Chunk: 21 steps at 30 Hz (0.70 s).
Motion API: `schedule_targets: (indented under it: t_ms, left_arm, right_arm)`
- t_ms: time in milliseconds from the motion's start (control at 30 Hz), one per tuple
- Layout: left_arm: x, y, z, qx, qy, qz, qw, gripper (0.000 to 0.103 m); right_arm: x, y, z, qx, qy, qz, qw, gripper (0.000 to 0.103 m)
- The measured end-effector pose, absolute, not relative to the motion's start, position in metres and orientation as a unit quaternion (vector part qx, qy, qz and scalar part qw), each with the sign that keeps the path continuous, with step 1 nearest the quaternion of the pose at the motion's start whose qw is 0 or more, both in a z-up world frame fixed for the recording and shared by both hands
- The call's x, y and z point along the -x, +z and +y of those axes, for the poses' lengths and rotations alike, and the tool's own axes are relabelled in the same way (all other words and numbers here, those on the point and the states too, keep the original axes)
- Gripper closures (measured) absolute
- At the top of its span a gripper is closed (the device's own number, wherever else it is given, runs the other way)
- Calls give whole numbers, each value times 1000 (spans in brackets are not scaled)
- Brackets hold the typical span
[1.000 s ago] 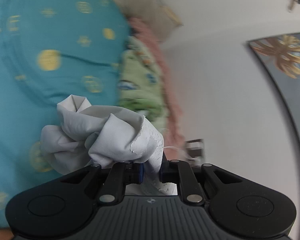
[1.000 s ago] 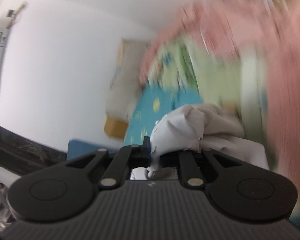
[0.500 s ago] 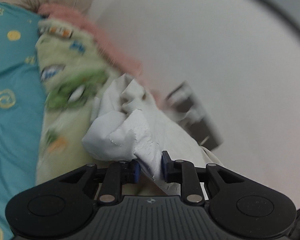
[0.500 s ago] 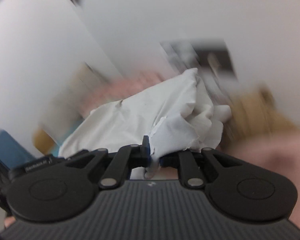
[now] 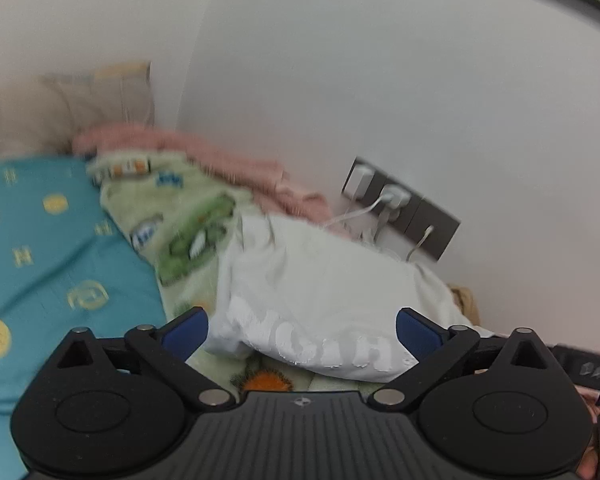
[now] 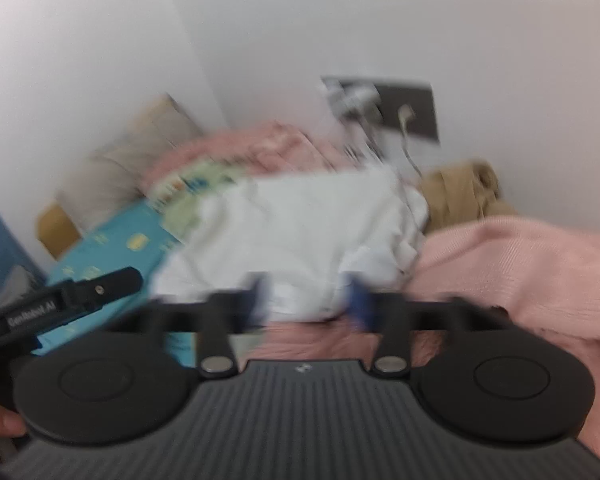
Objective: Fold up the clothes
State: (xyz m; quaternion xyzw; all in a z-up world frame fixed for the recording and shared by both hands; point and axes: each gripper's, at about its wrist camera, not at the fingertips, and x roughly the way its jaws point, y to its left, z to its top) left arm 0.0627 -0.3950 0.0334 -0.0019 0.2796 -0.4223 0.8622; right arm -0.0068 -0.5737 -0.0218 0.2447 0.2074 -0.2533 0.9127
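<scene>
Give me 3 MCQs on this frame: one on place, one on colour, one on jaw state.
1. Where does the white garment lie?
A. on the bedding by the wall
B. hung on the wall
C. on the floor

2. What colour is the sheet with yellow marks?
A. red
B. teal
C. black

3. How do the jaws of the left gripper and right gripper stand?
A. both shut on the garment
B. left shut, right open
C. both open, pressing on nothing

Key:
1 A: it rests on the green blanket and pink blanket, below the wall sockets.
2 B: teal cloth fills the left of the left wrist view.
3 C: both pairs have just been opening; the pads stand apart with the garment lying loose beyond them.
</scene>
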Motion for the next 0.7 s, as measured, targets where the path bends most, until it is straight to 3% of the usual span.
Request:
schedule_targets:
  t_ms: [33, 400, 700]
  left_arm:
    - [-51, 42, -385, -5, -421, 262, 868, 0]
    - [72, 98, -251, -15, -405, 174, 898, 0]
    - [139, 115, -153, 16, -380, 135, 915, 0]
  right_arm:
    - [15, -13, -563, -237, -252, 192, 918, 6]
    - [124, 36, -449, -176, -260, 86, 945, 7]
    - [176, 19, -371, -146, -260, 46, 953, 7]
